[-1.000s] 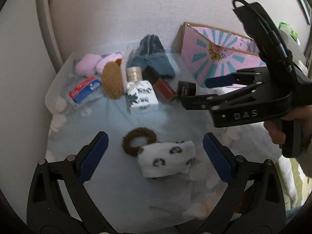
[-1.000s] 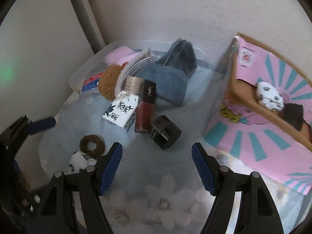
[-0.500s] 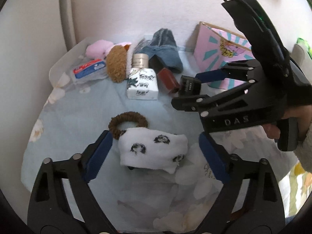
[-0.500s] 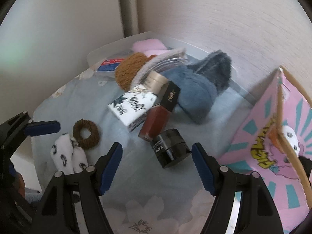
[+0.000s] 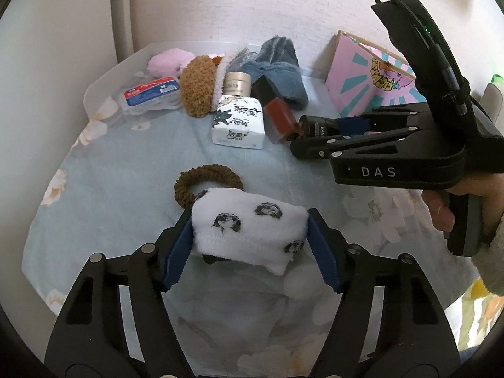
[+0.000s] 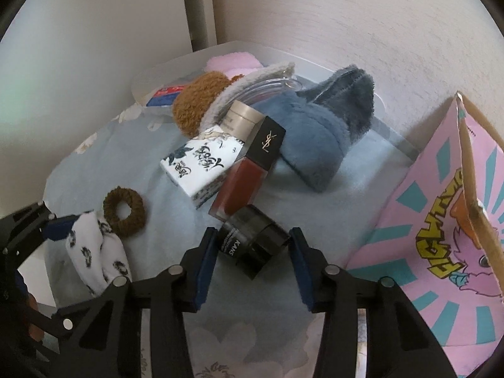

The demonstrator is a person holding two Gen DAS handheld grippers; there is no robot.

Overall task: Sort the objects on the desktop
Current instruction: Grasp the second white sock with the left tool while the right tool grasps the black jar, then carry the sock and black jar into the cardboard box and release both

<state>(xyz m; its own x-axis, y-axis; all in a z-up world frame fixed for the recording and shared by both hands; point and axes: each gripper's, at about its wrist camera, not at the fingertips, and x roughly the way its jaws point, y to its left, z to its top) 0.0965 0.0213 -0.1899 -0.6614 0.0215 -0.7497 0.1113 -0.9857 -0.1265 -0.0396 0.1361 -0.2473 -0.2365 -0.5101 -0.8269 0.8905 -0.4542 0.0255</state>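
Note:
My left gripper [image 5: 250, 245] has its blue pads pressed against both ends of a white sock with black prints [image 5: 249, 231], which lies on the blue floral cloth and overlaps a brown hair tie [image 5: 208, 176]. My right gripper [image 6: 253, 260] has its pads on both sides of a black cosmetic jar [image 6: 252, 242]; it also shows in the left wrist view [image 5: 315, 140]. The sock [image 6: 94, 255] and hair tie [image 6: 124, 211] appear at the left in the right wrist view.
A white printed box [image 6: 201, 163], a red lipstick tube [image 6: 245, 173], a blue fuzzy slipper [image 6: 318, 132] and a brown plush item [image 6: 195, 104] lie behind. A pink cardboard box [image 6: 441, 236] stands at right. A clear tray [image 5: 104, 75] sits at the back left.
Both grippers moved forward and narrowed. The left one closed in on the white sock; the right one closed in around the black jar.

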